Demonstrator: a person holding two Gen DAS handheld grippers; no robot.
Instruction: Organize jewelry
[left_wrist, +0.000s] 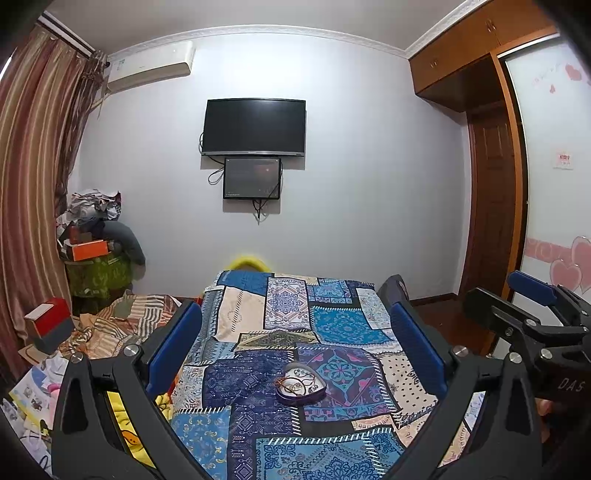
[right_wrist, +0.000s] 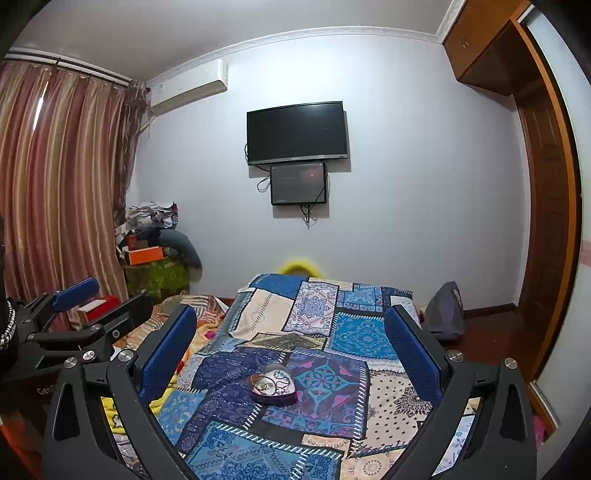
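A small heart-shaped tin (left_wrist: 301, 384) (right_wrist: 273, 386) with a dark blue wall lies on the patchwork cloth (left_wrist: 295, 332) (right_wrist: 314, 332). Inside it are tangled jewelry pieces (left_wrist: 297, 384) (right_wrist: 267, 384): a reddish bead bracelet, thin chains and rings. My left gripper (left_wrist: 295, 343) is open, its blue pads wide apart, and hangs above and short of the tin. My right gripper (right_wrist: 291, 343) is open too, at about the same height, with the tin seen between its fingers. Each gripper shows at the edge of the other's view, the right gripper (left_wrist: 532, 310) and the left gripper (right_wrist: 85, 306).
The cloth-covered surface runs toward a white wall with a TV (left_wrist: 255, 127) and a small screen (left_wrist: 252, 178). Striped bedding (left_wrist: 122, 325) and boxes (left_wrist: 48, 321) pile up left, by a curtain (left_wrist: 33, 166). A wooden wardrobe (left_wrist: 491, 177) and door stand right.
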